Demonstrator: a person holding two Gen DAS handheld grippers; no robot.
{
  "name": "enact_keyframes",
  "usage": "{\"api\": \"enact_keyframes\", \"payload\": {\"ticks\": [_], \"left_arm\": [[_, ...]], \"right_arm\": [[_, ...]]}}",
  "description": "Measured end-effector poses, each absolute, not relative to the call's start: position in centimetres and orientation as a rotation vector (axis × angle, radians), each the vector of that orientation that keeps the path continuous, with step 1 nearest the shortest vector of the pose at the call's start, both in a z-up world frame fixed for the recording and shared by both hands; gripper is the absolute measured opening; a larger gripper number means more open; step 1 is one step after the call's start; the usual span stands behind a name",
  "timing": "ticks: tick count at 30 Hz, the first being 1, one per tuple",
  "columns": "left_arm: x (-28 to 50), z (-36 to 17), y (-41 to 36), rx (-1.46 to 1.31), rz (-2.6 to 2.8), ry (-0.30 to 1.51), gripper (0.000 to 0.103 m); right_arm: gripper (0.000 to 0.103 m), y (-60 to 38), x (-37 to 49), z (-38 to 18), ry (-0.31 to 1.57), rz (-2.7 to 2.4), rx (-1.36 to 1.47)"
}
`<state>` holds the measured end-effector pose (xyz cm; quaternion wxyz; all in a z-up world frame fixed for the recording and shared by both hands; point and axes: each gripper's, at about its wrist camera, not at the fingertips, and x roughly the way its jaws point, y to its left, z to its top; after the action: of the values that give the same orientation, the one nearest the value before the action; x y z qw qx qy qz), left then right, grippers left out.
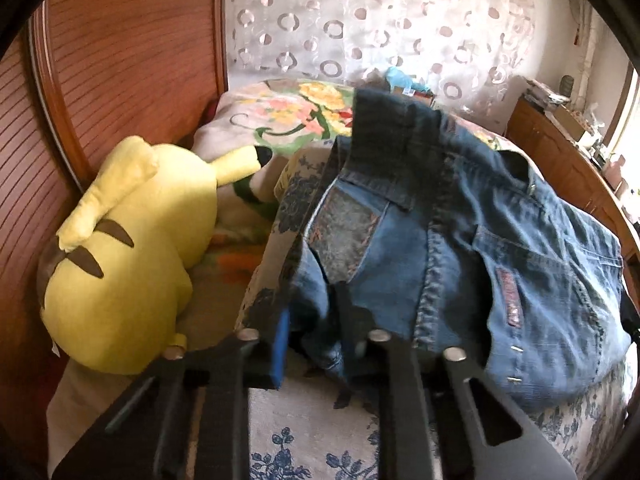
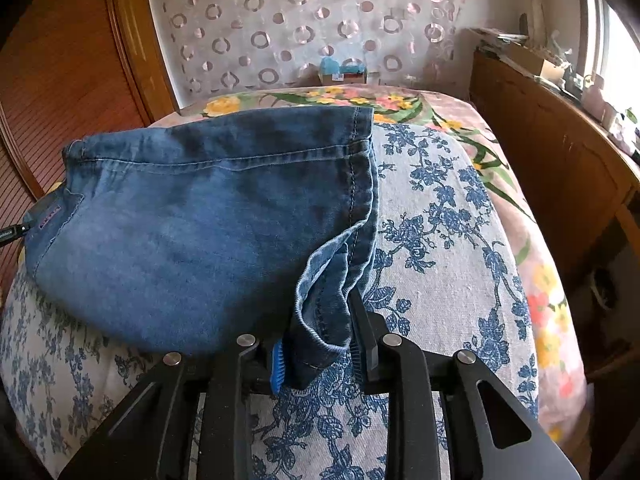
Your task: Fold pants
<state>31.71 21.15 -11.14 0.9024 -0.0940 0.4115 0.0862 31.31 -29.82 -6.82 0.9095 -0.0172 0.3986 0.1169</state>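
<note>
Blue denim pants (image 1: 460,240) lie folded over on a bed cover with blue flowers (image 2: 440,240). In the left wrist view the waistband and back pockets face me. My left gripper (image 1: 316,340) is shut on a bunched bit of denim at the near left edge of the waist end. In the right wrist view the leg part of the pants (image 2: 200,220) spreads to the left, its hem running down the right side. My right gripper (image 2: 318,354) is shut on the bunched hem corner, which sits between the blue pad and the black finger.
A big yellow plush toy (image 1: 128,260) lies left of the pants against a wooden headboard (image 1: 120,60). A flowered blanket (image 1: 288,112) covers the far end of the bed. A wooden cabinet (image 2: 552,168) stands along the right side. A patterned curtain (image 2: 300,20) hangs behind.
</note>
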Motion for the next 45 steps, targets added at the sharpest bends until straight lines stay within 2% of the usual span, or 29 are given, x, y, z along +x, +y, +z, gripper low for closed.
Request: {"api": "enact_keyframes", "payload": {"ticks": [2,5,14,22,38,45], "left_arm": [[31.6,-10.8,20.9,-0.176,0.177,0.847,0.013],[30.9,-9.7,20.7,-0.172,0.182,0.808,0.011],[27.0,-5.4,20.2,-0.215,0.158,0.687,0.01],[22.9,-3.8,19.0,-0.214,0.134,0.637,0.01],[14.9,-6.1,18.7,-0.219,0.114,0.665,0.01],[14.5,-10.5,18.8,-0.2,0.129,0.771,0.01]], "right_arm": [[0.02,-29.7,31.4,-6.8,0.821,0.233,-0.042],[0.016,-30.0,31.5,-6.8,0.819,0.254,-0.028],[0.015,-31.3,29.6,-4.2,0.703,0.251,0.006],[0.015,-32.1,26.4,-1.7,0.624,0.244,-0.012],[0.015,-34.3,17.7,-1.2,0.608,0.262,-0.061],[0.015,-35.5,18.3,-5.2,0.728,0.261,0.009]]}}
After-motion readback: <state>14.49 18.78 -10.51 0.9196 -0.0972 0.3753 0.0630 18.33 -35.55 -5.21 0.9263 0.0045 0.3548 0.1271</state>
